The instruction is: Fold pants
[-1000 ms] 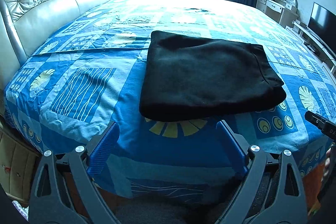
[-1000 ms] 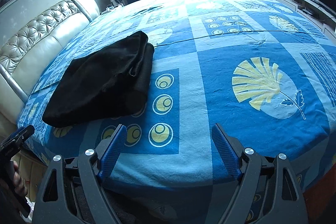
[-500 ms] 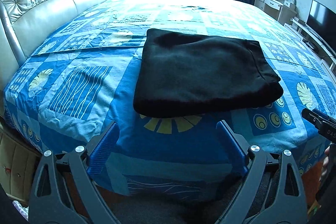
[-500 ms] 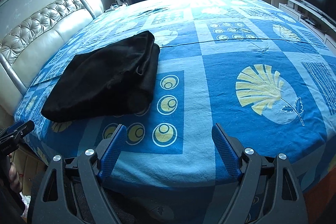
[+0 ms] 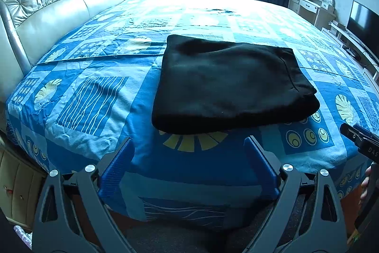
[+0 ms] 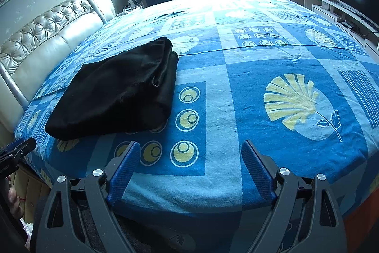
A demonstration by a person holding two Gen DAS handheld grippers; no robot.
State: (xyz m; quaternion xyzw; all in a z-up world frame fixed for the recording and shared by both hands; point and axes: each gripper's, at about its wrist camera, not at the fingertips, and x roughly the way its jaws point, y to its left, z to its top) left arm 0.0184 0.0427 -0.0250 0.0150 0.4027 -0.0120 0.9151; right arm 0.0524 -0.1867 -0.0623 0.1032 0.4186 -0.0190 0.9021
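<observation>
Folded pants [image 5: 227,84] lie beyond the open left tool [image 5: 189,146].

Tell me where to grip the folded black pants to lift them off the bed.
Grip the black pants at the near folded edge, coming low from the bed's foot side. That edge is rounded and thick, facing the open left gripper; the layered ends on the right would separate.
</observation>
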